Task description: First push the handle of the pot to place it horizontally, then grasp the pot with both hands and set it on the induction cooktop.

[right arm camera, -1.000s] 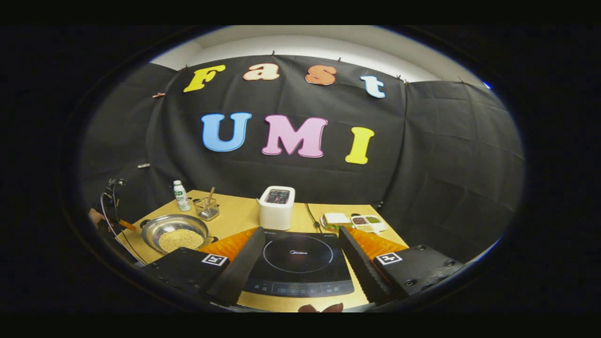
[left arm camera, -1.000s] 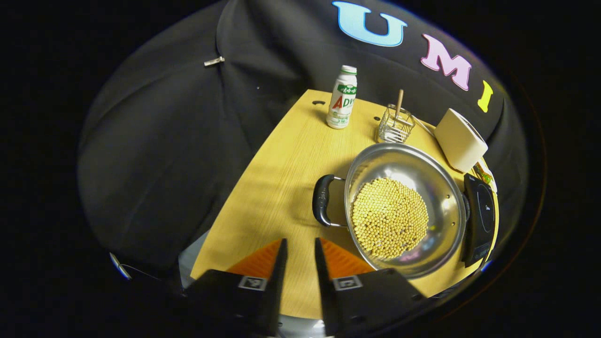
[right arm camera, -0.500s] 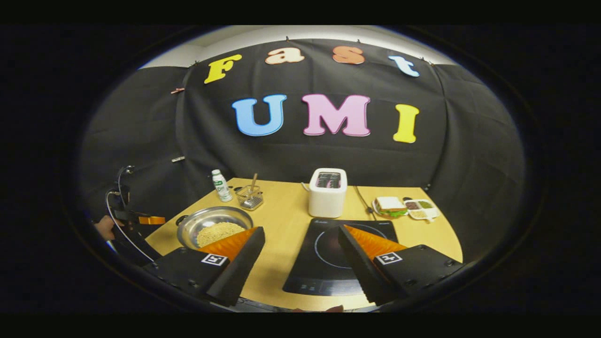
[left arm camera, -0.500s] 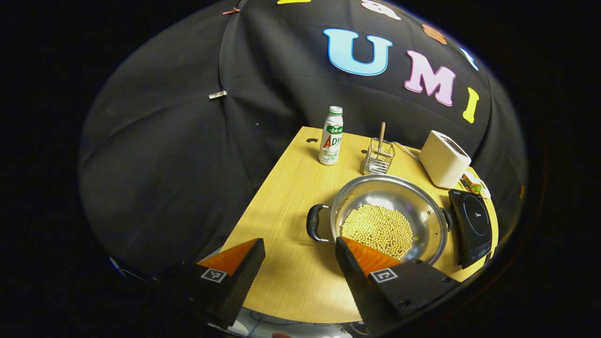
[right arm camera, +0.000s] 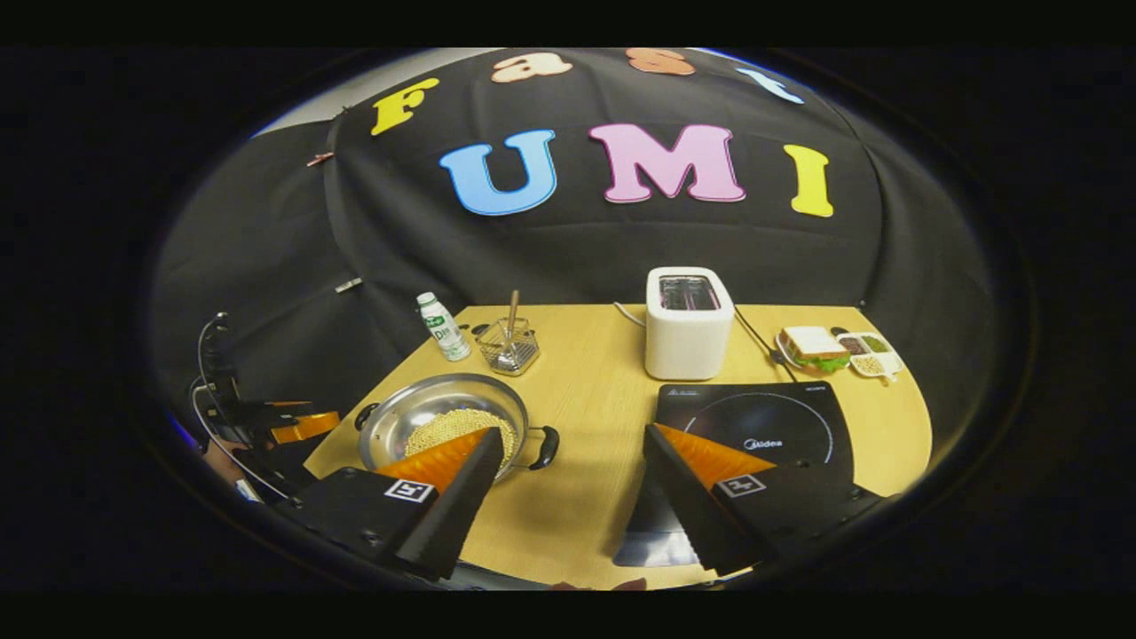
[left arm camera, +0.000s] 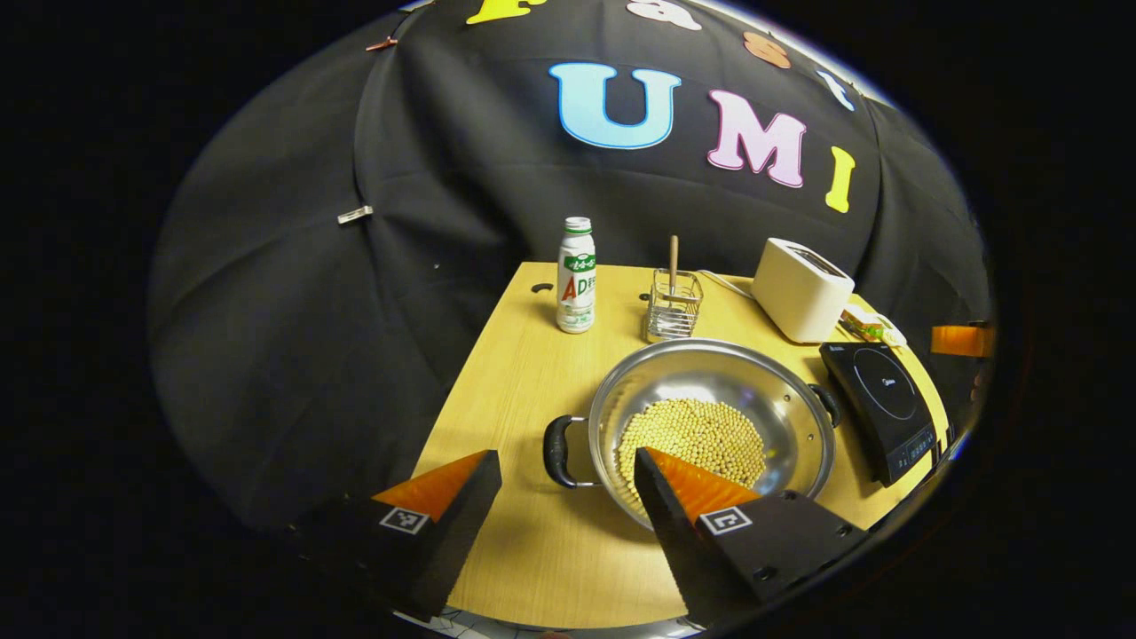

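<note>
While both grippers hung above the near edge of the wooden table (left arm camera: 524,373), neither touched anything. The left gripper (left arm camera: 568,484) had its fingers spread wide apart, with the near black handle (left arm camera: 557,451) of the pot between them in the left gripper view and the right finger overlapping the pot's rim. The right gripper (right arm camera: 572,461) was likewise wide open, holding nothing.

The stainless steel pot (left arm camera: 710,422) sat on the table, left of the induction cooktop (right arm camera: 754,426) and not on it. A layer of soybeans (left arm camera: 697,435) covered its bottom. Its two handles lay roughly level, one toward the table's left edge, the other (right arm camera: 543,446) pointing toward the cooktop, with bare table between them.

Behind the pot stood a white drink bottle (left arm camera: 576,275) and a wire basket (left arm camera: 673,306) holding a wooden stick. A white toaster (right arm camera: 689,321) stood behind the cooktop. To its right lay a sandwich (right arm camera: 812,346) and a small divided tray (right arm camera: 870,352) near the table's far right corner.
</note>
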Demonstrator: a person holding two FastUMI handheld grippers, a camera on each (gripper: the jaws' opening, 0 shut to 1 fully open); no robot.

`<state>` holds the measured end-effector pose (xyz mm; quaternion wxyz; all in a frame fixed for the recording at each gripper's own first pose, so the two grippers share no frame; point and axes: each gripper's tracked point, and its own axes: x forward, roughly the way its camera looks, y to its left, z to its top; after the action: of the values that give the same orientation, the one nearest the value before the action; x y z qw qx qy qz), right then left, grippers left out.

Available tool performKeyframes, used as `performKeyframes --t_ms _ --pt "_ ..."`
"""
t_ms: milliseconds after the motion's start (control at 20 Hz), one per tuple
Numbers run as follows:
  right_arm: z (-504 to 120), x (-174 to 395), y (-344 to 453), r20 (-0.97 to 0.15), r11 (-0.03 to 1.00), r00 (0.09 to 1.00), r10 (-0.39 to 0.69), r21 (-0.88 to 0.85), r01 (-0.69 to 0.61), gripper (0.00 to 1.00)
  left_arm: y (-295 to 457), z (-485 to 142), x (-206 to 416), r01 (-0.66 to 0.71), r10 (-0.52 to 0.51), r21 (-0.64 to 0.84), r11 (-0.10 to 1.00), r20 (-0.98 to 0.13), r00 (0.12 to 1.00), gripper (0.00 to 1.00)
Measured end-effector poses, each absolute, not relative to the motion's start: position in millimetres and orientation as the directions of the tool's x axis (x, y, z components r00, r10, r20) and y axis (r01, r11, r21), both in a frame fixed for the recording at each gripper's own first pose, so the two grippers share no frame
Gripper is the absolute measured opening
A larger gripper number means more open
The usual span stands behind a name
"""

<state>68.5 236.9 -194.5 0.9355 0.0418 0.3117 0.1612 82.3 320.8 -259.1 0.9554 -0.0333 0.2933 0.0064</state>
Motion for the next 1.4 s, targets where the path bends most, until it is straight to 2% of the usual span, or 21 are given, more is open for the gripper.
performKeyframes --t_ms 250,500,800,850,900,1000,1200,1250,1300,1350,1400 --pt "-232.6 86.7 255.7 -0.611 0.953 0.734 0.297 0.14 -0.269 0.99 313.5 -273.4 104.1 0.023 -0.088 -0.131 0.991 -0.514 0.854 0.95" --pt "-274.7 101.4 267.3 -0.673 0.959 0.689 0.268 0.123 -0.253 0.99 328.3 -309.8 113.2 -0.05 -0.04 -0.135 0.99 -0.589 0.807 0.95" --pt "-317.0 105.7 285.9 -0.742 0.963 0.62 0.254 0.132 -0.237 0.99 322.2 -332.3 129.7 -0.035 -0.045 -0.114 0.993 -0.634 0.772 0.95" --pt "-321.8 106.1 290.4 -0.752 0.963 0.608 0.256 0.139 -0.233 0.99 324.6 -337.6 130.5 -0.041 -0.037 -0.105 0.994 -0.648 0.761 0.91" --pt "-326.5 106.2 294.3 -0.759 0.962 0.598 0.258 0.145 -0.231 1.0 326.5 -340.4 132.2 -0.048 -0.03 -0.1 0.994 -0.658 0.752 0.95" --pt "-337.3 106.8 301.4 -0.774 0.96 0.577 0.261 0.147 -0.237 1.0 325.3 -345.3 135.7 -0.05 -0.035 -0.107 0.993 -0.671 0.74 0.94" --pt "-358.3 102.6 313.5 -0.809 0.96 0.526 0.262 0.16 -0.231 0.99 328.8 -354.8 138.1 -0.061 -0.031 -0.109 0.992 -0.69 0.723 0.91" --pt "-363.8 102.8 315.4 -0.817 0.96 0.514 0.26 0.161 -0.229 0.94 327.6 -355.5 139.3 -0.059 -0.035 -0.112 0.992 -0.691 0.722 0.9" --pt "-367.1 102.0 315.8 -0.825 0.962 0.505 0.254 0.16 -0.223 0.96 326.5 -356.9 139.8 -0.055 -0.042 -0.116 0.992 -0.695 0.718 0.88" --pt "-371.3 102.1 316.0 -0.833 0.964 0.496 0.246 0.156 -0.217 0.92 324.6 -358.6 141.0 -0.05 -0.047 -0.118 0.992 -0.698 0.715 0.88" --pt "-374.6 102.2 317.5 -0.839 0.963 0.484 0.248 0.161 -0.214 0.8 323.2 -359.5 141.6 -0.043 -0.054 -0.12 0.992 -0.701 0.711 0.85"
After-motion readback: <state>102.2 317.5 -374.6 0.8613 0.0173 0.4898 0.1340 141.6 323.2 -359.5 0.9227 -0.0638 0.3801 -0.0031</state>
